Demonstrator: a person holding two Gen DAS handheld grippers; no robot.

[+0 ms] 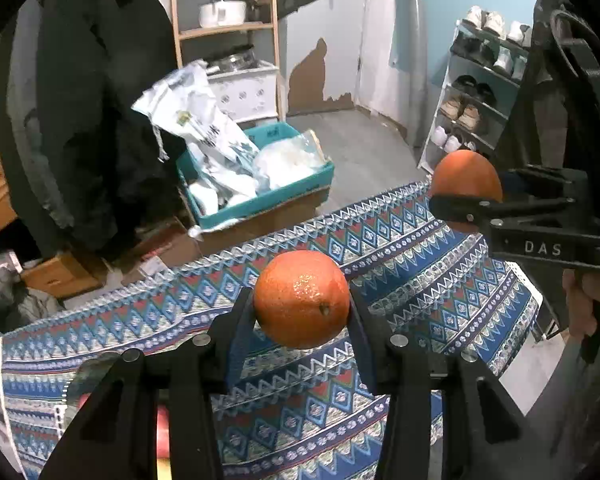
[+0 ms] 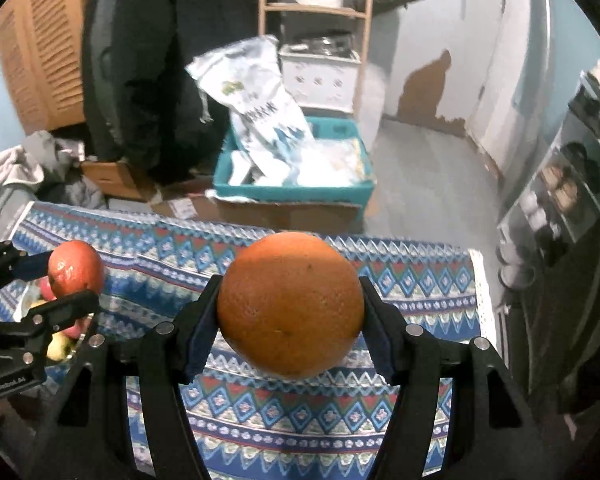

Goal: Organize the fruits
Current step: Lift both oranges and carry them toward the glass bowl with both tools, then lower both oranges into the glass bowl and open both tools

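Oranges sit clamped between each gripper's 2 fingers: left gripper (image 1: 301, 300), right gripper (image 2: 290, 305).

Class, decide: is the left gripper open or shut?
Shut: the left gripper clamps the small round orange fruit on both sides, above the patterned cloth.

My table (image 2: 420, 280) wears a blue patterned cloth (image 1: 400, 280) that covers its whole top. At its left end a bowl (image 2: 24, 300) sits on the cloth, holding red and yellow fruit (image 2: 58, 346). Elsewhere I see only bare cloth.
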